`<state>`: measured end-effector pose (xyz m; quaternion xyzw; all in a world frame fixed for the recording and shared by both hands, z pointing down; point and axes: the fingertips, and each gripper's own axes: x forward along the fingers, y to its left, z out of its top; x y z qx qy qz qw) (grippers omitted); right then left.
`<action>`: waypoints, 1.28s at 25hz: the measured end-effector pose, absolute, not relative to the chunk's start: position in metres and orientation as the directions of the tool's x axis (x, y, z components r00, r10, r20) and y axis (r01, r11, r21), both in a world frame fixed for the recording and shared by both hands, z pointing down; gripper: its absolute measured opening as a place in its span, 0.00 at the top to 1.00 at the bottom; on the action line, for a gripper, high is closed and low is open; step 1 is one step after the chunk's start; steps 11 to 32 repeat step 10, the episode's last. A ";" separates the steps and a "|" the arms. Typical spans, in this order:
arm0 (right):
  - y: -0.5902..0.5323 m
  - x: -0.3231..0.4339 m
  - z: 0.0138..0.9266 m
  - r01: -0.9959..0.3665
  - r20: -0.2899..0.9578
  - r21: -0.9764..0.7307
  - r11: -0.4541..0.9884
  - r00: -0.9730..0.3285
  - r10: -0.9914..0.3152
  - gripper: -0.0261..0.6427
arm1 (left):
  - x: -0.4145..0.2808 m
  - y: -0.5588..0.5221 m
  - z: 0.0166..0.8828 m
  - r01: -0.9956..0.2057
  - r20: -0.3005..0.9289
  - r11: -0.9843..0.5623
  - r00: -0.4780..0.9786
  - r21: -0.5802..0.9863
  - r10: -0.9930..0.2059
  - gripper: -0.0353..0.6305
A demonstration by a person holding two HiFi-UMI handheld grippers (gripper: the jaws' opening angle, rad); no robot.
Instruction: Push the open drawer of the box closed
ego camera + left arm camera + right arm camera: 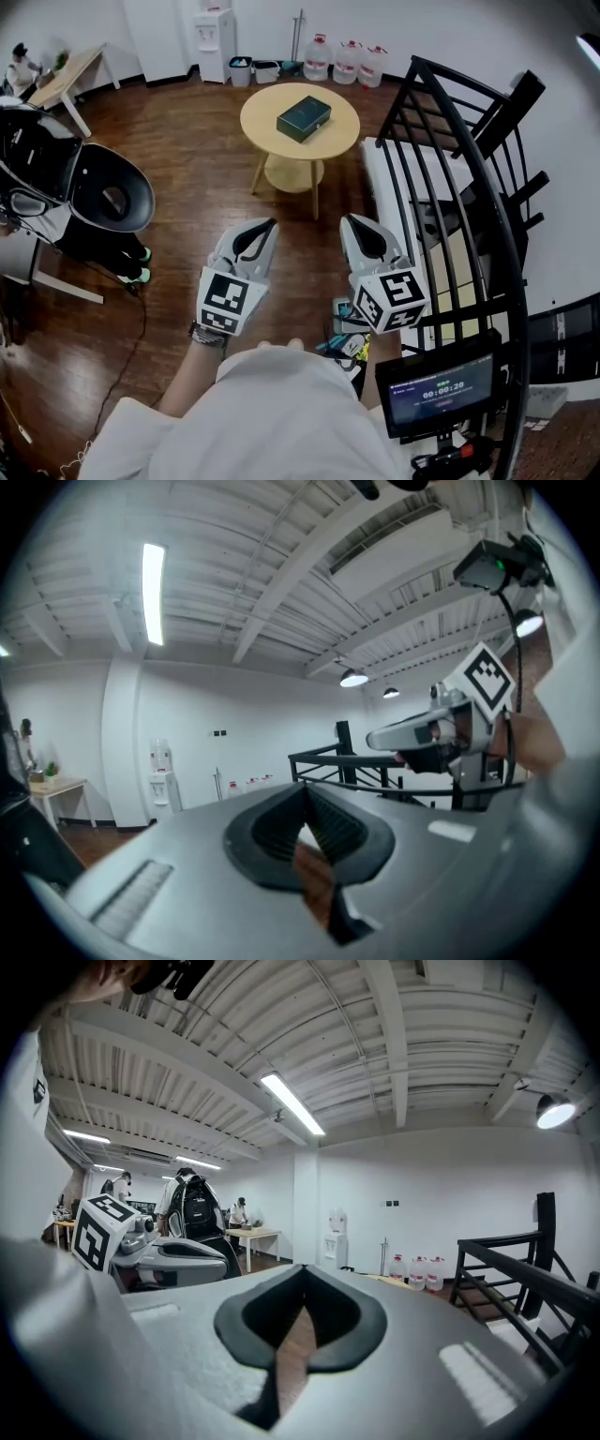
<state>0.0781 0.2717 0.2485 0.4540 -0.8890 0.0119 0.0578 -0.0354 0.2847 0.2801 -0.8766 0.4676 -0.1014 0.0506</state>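
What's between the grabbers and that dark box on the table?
Only bare wooden floor, then the round table's near rim before the box, as the head view shows.

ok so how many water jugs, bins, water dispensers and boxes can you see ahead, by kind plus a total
water jugs: 3
bins: 2
water dispenser: 1
dark green box: 1
total: 7
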 end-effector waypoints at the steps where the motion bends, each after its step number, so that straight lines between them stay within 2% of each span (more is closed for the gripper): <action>1: 0.270 0.077 0.248 -0.808 0.113 0.035 0.589 -0.582 -0.805 0.96 | -0.035 0.283 0.280 -0.810 0.130 -0.557 0.542 -0.184 -0.830 0.94; 32: 0.253 0.077 0.238 -0.798 0.116 0.053 0.601 -0.592 -0.797 0.96 | -0.029 0.265 0.270 -0.811 0.129 -0.556 0.540 -0.181 -0.831 0.94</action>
